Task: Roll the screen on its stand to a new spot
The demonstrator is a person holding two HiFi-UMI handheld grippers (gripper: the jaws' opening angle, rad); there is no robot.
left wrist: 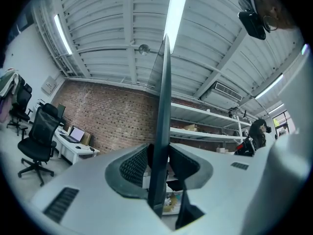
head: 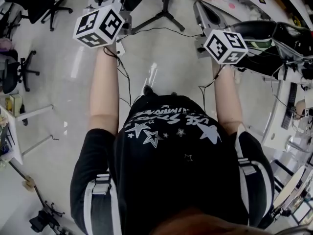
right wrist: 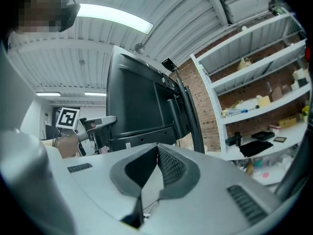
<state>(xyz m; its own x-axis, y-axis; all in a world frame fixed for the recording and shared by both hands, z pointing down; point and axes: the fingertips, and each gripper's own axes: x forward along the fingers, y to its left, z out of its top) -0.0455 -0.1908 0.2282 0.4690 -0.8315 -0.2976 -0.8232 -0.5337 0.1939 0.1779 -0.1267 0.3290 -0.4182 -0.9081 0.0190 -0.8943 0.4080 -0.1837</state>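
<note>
**Two hand-held grippers out front, one clamped on the screen**

Both your arms are stretched ahead of you. Your left hand-held gripper [left wrist: 159, 153] has the screen [left wrist: 164, 102] right between its jaws. The panel shows edge-on there, a thin dark blade running up from the pads [left wrist: 134, 163] toward the ceiling light [left wrist: 178, 4]. The ribbed pads sit against it on both sides, so that's a pinch on the screen's edge, with the gripper tilted a little upward.

Over to your right hand-held gripper [right wrist: 157, 148]: its jaws are pressed together at the tips with nothing between them. Only a wedge of floor shows below where they meet. The screen sits just beyond those tips, its dark back broad across that view, with the mount [right wrist: 178, 104] on its right side. Whether the closed tips touch the panel, that view doesn't settle. At the screen's far edge you can see your left hand-held gripper and its marker cube [right wrist: 68, 117].

In the head view, dark stand legs [head: 164, 14] spread on the pale floor [head: 146, 58] between your two hand-held grippers, near the top of the picture. Shelves [right wrist: 254, 87] stand to the right of the screen, and a brick wall [left wrist: 107, 114] is behind it.
</note>
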